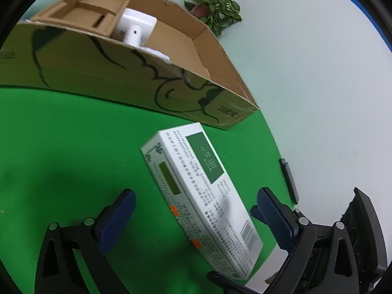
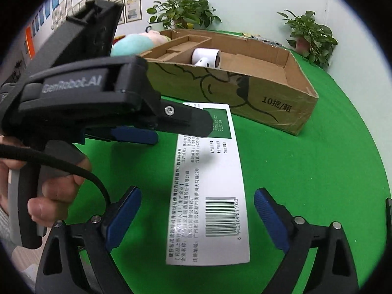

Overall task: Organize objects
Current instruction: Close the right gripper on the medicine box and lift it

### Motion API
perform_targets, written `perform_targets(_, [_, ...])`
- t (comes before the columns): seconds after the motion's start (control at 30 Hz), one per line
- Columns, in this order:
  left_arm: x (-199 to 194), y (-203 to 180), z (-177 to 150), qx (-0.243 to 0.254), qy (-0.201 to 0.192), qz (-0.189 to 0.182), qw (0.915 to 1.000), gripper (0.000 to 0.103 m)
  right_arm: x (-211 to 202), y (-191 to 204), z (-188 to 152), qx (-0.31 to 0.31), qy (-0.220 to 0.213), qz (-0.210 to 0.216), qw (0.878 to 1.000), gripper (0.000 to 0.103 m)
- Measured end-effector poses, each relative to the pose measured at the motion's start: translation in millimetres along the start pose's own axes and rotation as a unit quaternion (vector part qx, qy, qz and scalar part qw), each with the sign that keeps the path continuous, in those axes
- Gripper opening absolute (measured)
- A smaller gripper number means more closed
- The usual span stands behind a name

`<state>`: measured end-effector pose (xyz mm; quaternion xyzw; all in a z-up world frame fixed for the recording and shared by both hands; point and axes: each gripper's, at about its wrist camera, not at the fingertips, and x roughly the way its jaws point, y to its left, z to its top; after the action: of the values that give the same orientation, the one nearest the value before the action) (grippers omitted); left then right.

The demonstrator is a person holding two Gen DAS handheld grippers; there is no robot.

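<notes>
A long white medicine box (image 1: 203, 193) with green panels and a barcode lies flat on the green table; it also shows in the right wrist view (image 2: 208, 186). My left gripper (image 1: 196, 210) is open, its jaws on either side of the box without touching it. My right gripper (image 2: 197, 210) is open too, straddling the barcode end of the box. The left gripper's body (image 2: 103, 98) reaches over the box's far end in the right wrist view. Behind stands an open cardboard box (image 1: 137, 80) (image 2: 269, 98) holding a white device (image 1: 136, 28) (image 2: 205, 57).
Cardboard dividers (image 1: 98, 7) fill the carton's left part. A teal and pink plush toy (image 2: 137, 42) lies behind the carton. Potted plants (image 2: 183, 12) (image 2: 311, 36) (image 1: 215, 7) stand at the back. A dark flat object (image 1: 289, 181) lies at the table's right edge.
</notes>
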<state>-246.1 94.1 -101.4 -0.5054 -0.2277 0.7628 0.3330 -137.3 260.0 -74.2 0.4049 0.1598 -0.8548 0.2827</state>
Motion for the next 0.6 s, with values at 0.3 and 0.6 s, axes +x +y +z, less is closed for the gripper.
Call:
perform_targets(0.3, [8,2,7,-0.012,0.0,-0.003,0.9999,0.08,19,-8,3,0.033,0.027,0.017,0.999,0.073])
perform_targets(0.6, [12,8,15,-0.016,0.004,0.011,0.9998,0.055,21,-24,0,0.117,0.035,0.071,0.99,0.062])
